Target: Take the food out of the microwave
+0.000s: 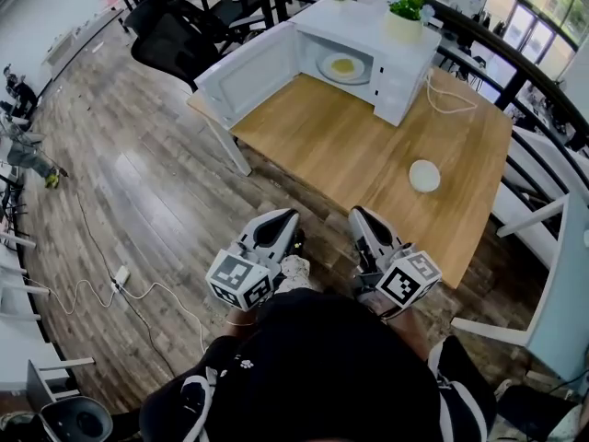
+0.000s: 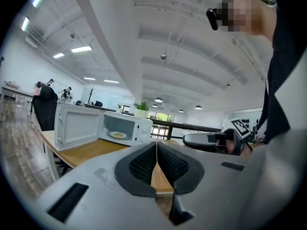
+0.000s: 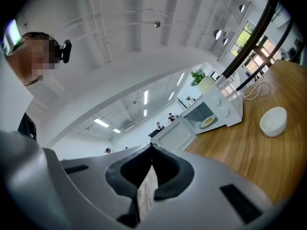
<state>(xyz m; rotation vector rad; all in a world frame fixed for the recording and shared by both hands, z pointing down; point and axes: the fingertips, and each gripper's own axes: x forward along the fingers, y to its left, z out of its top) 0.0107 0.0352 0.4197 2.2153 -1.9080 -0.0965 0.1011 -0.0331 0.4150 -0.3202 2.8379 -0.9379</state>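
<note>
A white microwave (image 1: 368, 58) stands at the far end of the wooden table (image 1: 350, 155), its door (image 1: 244, 76) swung open to the left. Inside lies a plate with yellow food (image 1: 342, 65), also seen in the left gripper view (image 2: 118, 134) and the right gripper view (image 3: 208, 122). Both grippers are held close to the person's body, well short of the table's near edge. My left gripper (image 1: 283, 221) (image 2: 157, 145) is shut on nothing. My right gripper (image 1: 361, 217) (image 3: 151, 150) is likewise shut and holds nothing.
A small white bowl (image 1: 424, 175) (image 3: 273, 121) sits on the table's right part. A potted plant (image 1: 405, 12) stands on the microwave, with a white cable (image 1: 446, 95) beside it. Black office chairs (image 1: 175, 35) stand at the far left, a white chair (image 1: 552, 274) at the right.
</note>
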